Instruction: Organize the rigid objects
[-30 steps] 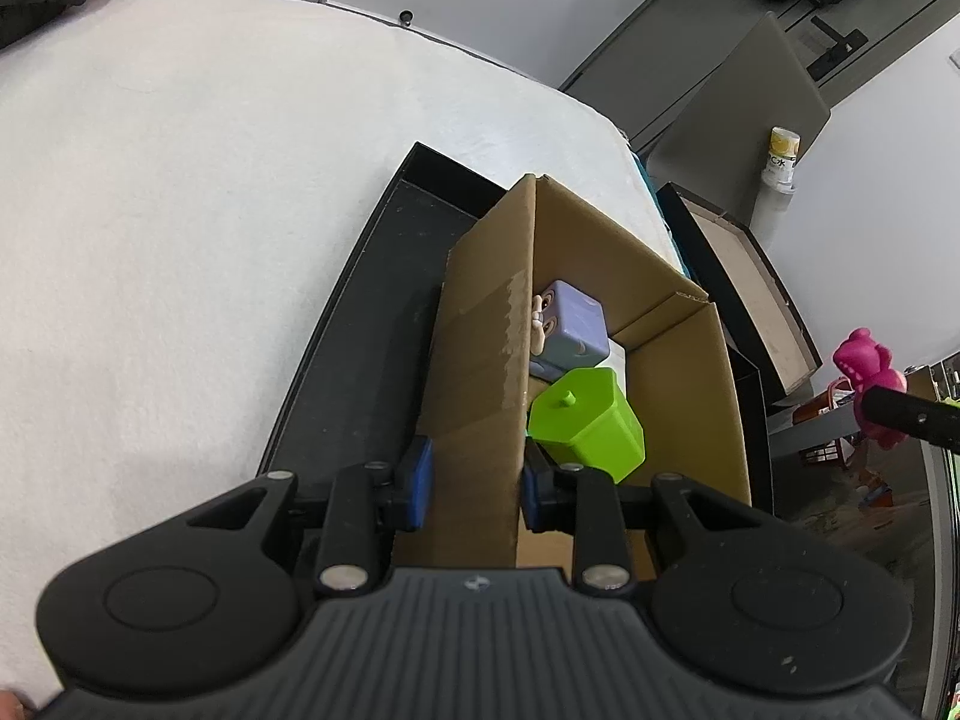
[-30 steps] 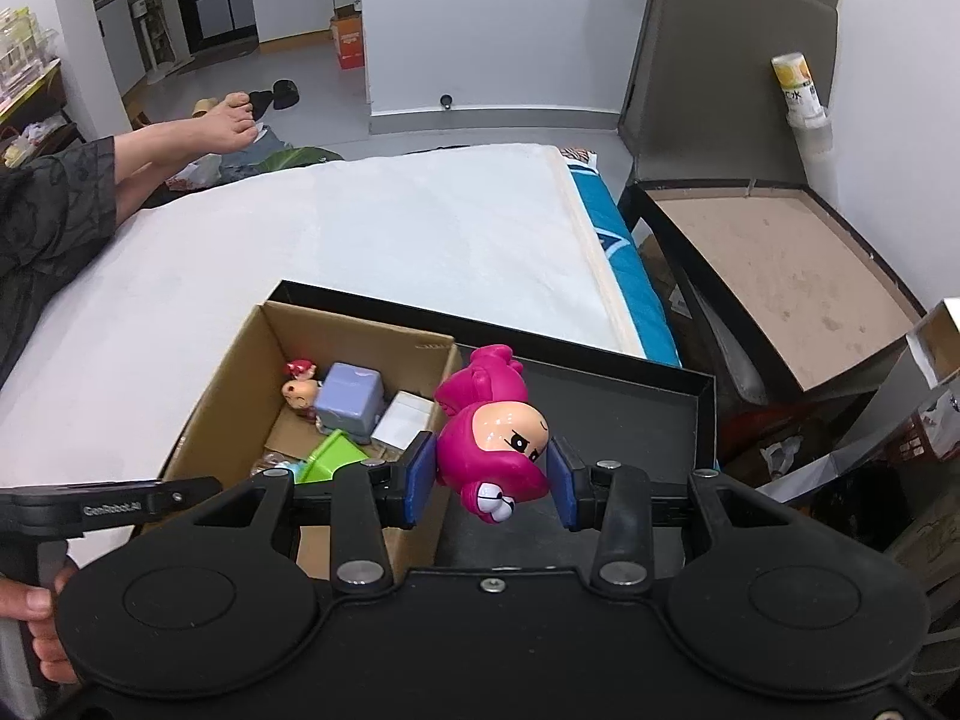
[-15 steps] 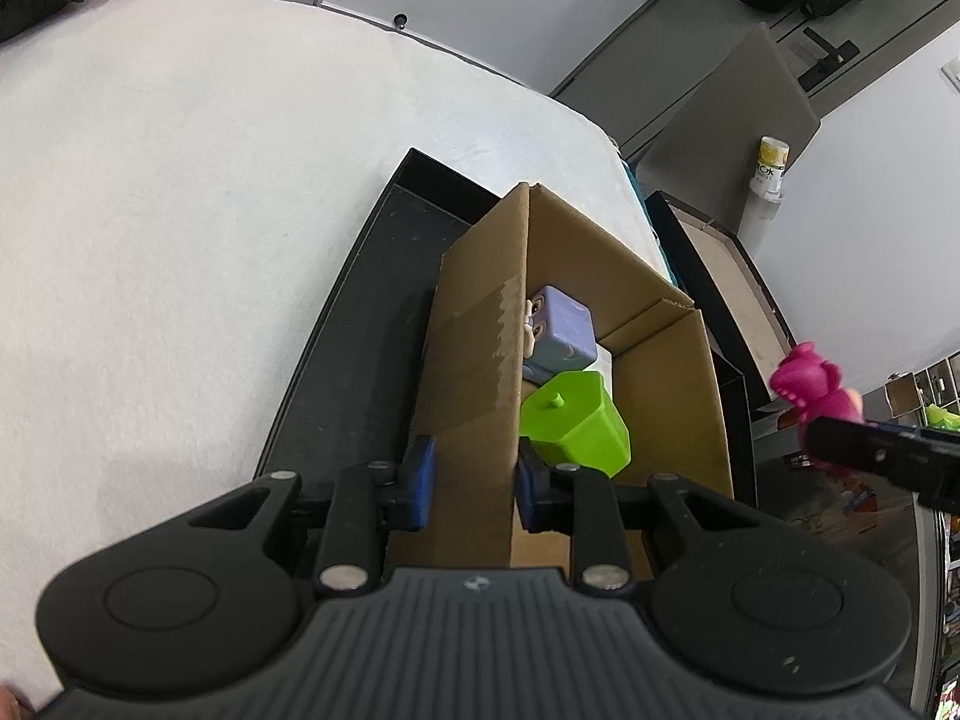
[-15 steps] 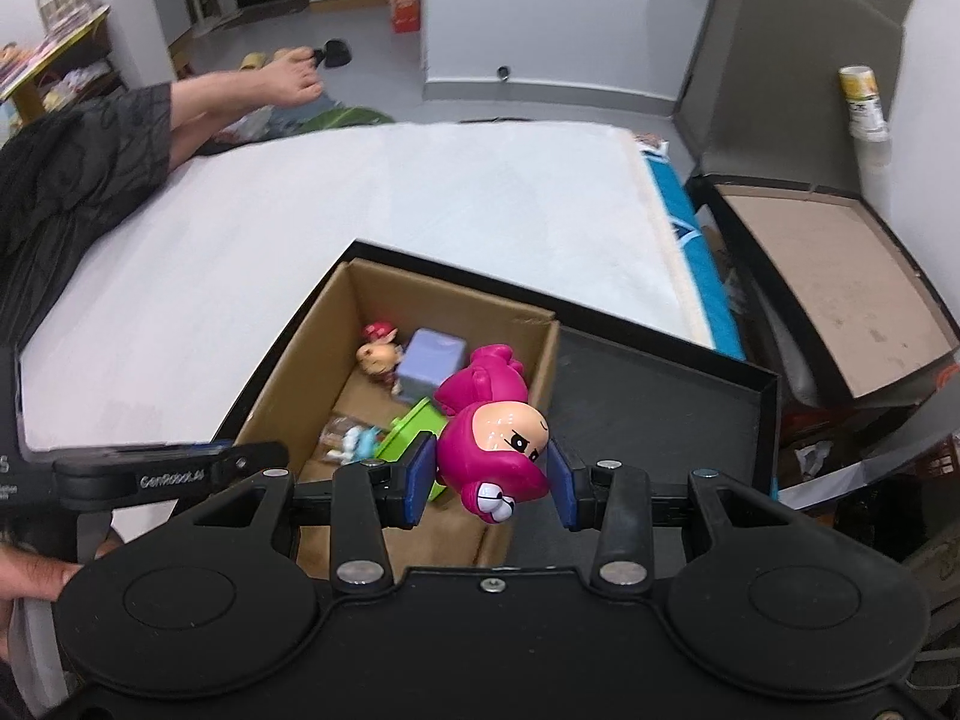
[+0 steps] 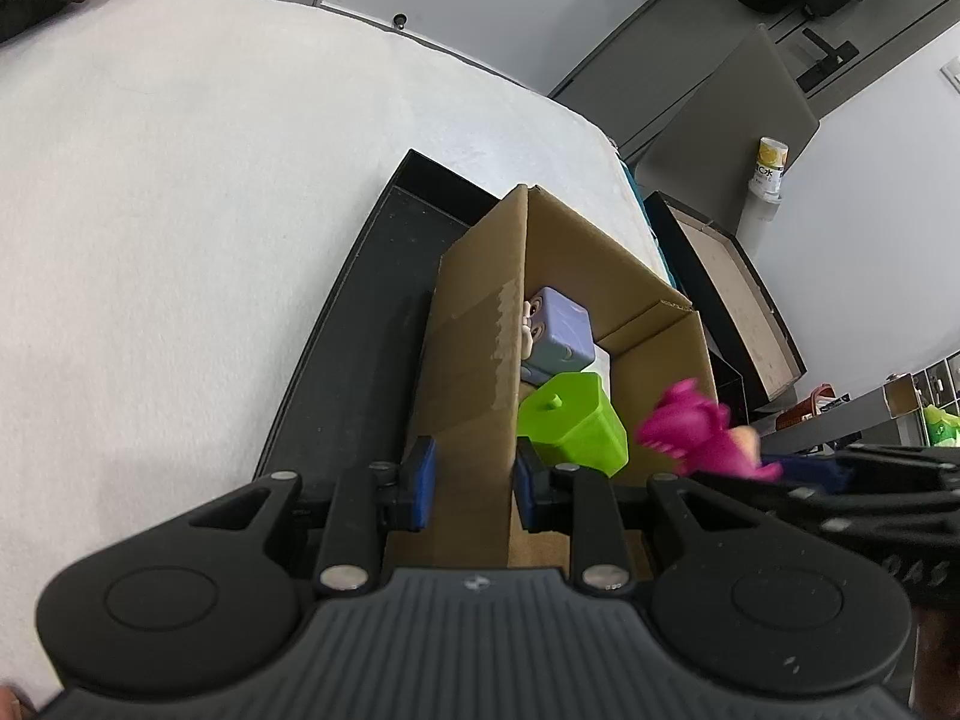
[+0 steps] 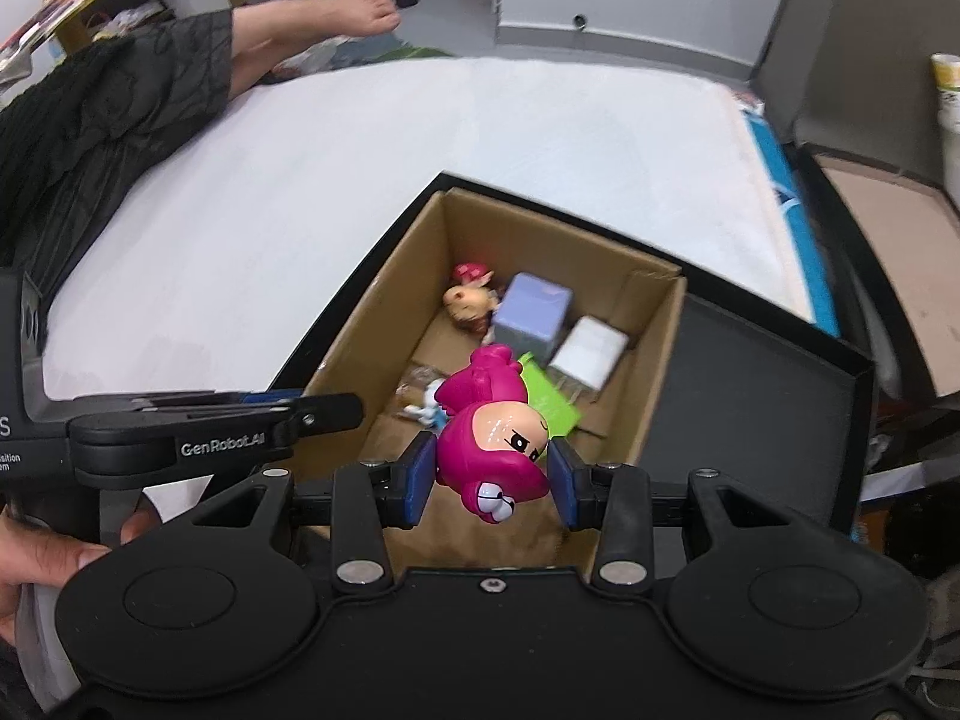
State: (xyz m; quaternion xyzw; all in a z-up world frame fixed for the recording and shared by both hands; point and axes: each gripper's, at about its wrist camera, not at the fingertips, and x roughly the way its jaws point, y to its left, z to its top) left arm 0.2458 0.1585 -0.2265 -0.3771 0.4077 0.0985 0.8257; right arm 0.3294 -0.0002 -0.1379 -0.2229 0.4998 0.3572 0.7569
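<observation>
My right gripper (image 6: 489, 480) is shut on a magenta toy figure (image 6: 492, 438) and holds it over the near end of an open cardboard box (image 6: 390, 294). The figure also shows in the left wrist view (image 5: 702, 435). My left gripper (image 5: 471, 483) is shut on the box's left wall (image 5: 474, 372). Inside the box lie a lilac cube (image 6: 534, 312), a white block (image 6: 591, 351), a green container (image 5: 570, 420), a small doll with a red cap (image 6: 471, 294) and a small blue-and-white toy (image 6: 423, 405).
The box stands in a shallow black tray (image 6: 762, 372) on a white mattress (image 6: 300, 192). A person's leg and foot (image 6: 312, 24) lie at the far left. Another open black box (image 6: 864, 180) sits right of the mattress.
My right gripper has carried the magenta figure left and forward, from beside the box to above its inside. The left gripper keeps its hold on the box wall.
</observation>
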